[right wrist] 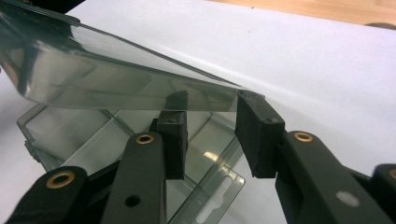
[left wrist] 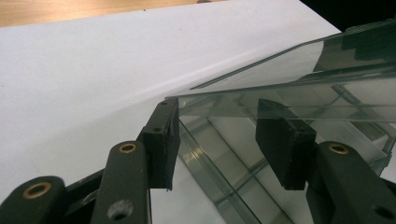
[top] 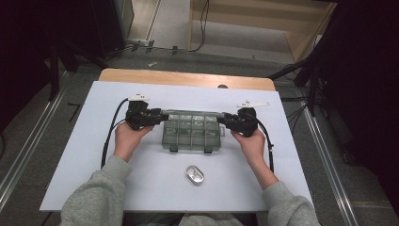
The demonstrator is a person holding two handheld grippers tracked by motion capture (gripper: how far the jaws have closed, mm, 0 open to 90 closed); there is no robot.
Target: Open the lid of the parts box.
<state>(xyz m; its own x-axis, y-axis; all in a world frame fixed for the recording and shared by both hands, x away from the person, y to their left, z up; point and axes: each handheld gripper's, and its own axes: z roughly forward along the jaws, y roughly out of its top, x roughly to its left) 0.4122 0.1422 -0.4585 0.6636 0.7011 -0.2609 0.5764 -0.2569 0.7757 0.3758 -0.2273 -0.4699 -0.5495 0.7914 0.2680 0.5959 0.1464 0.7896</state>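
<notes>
Looking down from the high view: clear plastic box (top: 190, 132) mid-table on the white sheet (top: 84, 155), my left gripper (top: 153, 117) at its left end, my right gripper (top: 228, 120) at its right end. Small metal tin (top: 194, 174) lies nearer me, apart from the box.

Left gripper view: jaws parted, one pad (left wrist: 161, 140) outside the box, one inside; raised lid (left wrist: 299, 88) edge between them, grip uncertain.

Right gripper view: same arrangement, pads (right wrist: 257, 133) straddling the lid (right wrist: 116, 79) corner; I cannot tell if they pinch it.
</notes>
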